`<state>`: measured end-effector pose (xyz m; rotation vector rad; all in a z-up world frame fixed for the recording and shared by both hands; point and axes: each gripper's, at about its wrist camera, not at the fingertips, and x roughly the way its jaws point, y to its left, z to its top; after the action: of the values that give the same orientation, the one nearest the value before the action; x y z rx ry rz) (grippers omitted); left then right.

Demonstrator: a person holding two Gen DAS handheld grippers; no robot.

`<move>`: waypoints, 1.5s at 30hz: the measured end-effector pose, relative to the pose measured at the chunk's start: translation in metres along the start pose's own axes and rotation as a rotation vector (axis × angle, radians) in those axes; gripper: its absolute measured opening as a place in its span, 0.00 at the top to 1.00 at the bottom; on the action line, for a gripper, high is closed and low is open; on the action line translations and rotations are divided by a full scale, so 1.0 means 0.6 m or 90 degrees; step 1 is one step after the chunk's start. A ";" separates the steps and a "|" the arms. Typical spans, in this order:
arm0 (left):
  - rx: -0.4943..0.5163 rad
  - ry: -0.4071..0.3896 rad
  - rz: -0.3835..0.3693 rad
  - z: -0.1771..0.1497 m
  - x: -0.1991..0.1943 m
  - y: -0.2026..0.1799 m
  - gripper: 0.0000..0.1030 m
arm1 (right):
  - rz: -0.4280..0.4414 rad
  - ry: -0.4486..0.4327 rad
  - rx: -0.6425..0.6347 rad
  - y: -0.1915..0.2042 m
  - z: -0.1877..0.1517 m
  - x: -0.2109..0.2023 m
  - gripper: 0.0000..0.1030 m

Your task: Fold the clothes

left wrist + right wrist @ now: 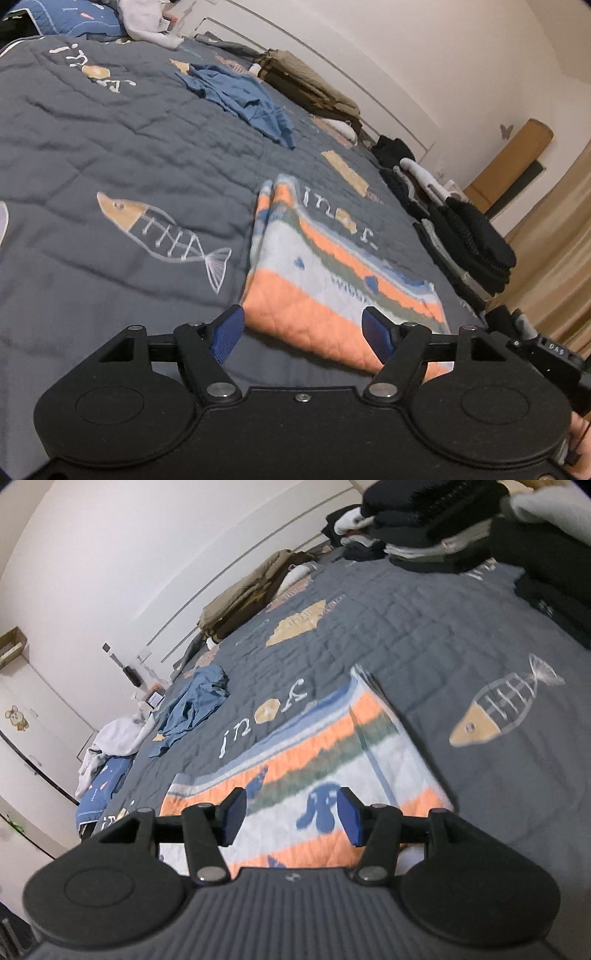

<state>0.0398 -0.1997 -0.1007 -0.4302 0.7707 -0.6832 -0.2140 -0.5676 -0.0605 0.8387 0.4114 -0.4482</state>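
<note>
The grey quilted bedspread with stitched fish-skeleton patches (110,155) fills almost the whole scene, lying flat and a little rumpled. At its right edge sits a stack of folded dark clothes (469,240), while an olive-brown bundle (310,85) lies along the far side by the wall. Toward the far middle lies a crumpled blue garment (240,96), unfolded and well apart from everything near. Right up close, the folded orange, white and blue striped quilted cloth (332,280) lies flat on the bedspread, directly in front of both tools. The left gripper (303,332) hangs over the cloth's near edge, blue pads spread wide, nothing between them. The right gripper (291,818) hovers above the same cloth, jaws likewise wide apart and empty. Motion blur softens the cloth in the right wrist view.
</note>
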 end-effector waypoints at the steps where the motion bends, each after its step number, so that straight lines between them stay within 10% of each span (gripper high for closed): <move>1: -0.004 -0.001 -0.006 -0.005 0.002 0.001 0.33 | 0.003 0.001 0.006 -0.004 -0.005 0.000 0.48; 23: -0.206 0.006 -0.052 -0.016 0.155 0.040 0.33 | -0.015 0.045 0.093 -0.059 -0.032 0.031 0.48; 26: -0.214 -0.010 -0.037 -0.006 0.167 0.037 0.44 | -0.023 0.049 0.109 -0.066 -0.029 0.034 0.48; 29: -0.210 -0.021 -0.025 -0.002 0.166 0.034 0.83 | -0.018 0.046 0.131 -0.074 -0.027 0.034 0.48; 45: -0.199 -0.048 0.016 0.003 0.025 0.060 0.90 | 0.022 0.067 0.105 -0.047 -0.028 0.021 0.48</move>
<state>0.0630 -0.1844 -0.1278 -0.7249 0.8132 -0.5202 -0.2215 -0.5736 -0.0944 1.0312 0.4606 -0.4102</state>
